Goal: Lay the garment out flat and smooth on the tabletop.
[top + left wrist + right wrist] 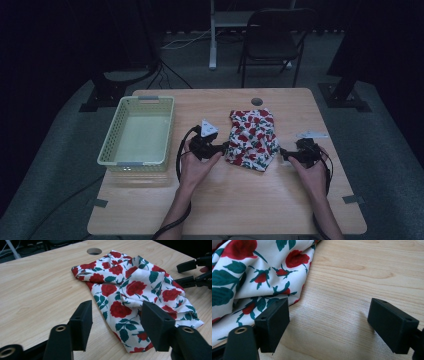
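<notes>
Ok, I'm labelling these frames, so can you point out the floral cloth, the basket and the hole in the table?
Cloth (252,137): high view, middle of the rose print.
Basket (111,132): high view, left perforated wall.
Hole (94,251): left gripper view, centre of the round opening.

- High view: dim, bluish cast; surroundings beyond the surface (280,200) near black; detail soft and slightly grainy.
- Left gripper view: bright, even light; cloth (135,290) beyond the fingers (81,322) sharp, the fingers themselves slightly soft.
- Right gripper view: bright; faint shadow on the wood between the fingers (273,322); mild sheen ahead of them.
</notes>
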The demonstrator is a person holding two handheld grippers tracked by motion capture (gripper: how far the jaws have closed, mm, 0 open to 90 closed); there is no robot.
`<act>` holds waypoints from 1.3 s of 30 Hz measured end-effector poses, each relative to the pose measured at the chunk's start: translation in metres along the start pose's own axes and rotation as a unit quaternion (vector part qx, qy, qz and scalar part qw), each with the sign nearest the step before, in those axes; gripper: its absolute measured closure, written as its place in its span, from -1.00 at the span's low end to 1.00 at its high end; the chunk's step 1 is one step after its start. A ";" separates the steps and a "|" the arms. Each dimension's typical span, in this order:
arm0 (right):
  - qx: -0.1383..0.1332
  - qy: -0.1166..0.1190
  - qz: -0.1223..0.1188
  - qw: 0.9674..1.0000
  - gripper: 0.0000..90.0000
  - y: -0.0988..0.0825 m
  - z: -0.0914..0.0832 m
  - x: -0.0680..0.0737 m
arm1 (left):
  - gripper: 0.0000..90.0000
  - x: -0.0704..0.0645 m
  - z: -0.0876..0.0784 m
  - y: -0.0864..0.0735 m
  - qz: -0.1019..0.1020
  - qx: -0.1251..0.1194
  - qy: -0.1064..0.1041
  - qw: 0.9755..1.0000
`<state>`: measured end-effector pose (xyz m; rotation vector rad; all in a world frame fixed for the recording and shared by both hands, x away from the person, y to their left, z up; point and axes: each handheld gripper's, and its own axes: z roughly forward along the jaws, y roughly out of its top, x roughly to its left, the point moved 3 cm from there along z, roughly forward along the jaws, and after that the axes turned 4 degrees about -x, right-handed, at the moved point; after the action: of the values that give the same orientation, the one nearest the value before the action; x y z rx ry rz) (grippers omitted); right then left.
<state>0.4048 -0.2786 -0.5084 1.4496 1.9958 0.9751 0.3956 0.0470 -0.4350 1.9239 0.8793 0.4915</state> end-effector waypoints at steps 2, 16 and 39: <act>0.000 0.001 0.001 1.000 -0.62 0.000 0.000 0.000 | 0.09 0.001 0.000 0.003 0.002 0.002 -0.001 1.000; 0.000 0.000 0.000 1.000 -0.61 0.000 0.000 0.000 | 0.12 0.000 0.003 0.016 0.012 0.004 -0.013 1.000; 0.001 0.001 -0.006 1.000 -0.62 0.000 0.000 0.001 | 0.18 -0.004 0.021 0.020 0.007 0.007 -0.023 1.000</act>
<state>0.4047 -0.2778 -0.5085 1.4370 2.0040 0.9709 0.4140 0.0256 -0.4274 1.9471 0.8428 0.4488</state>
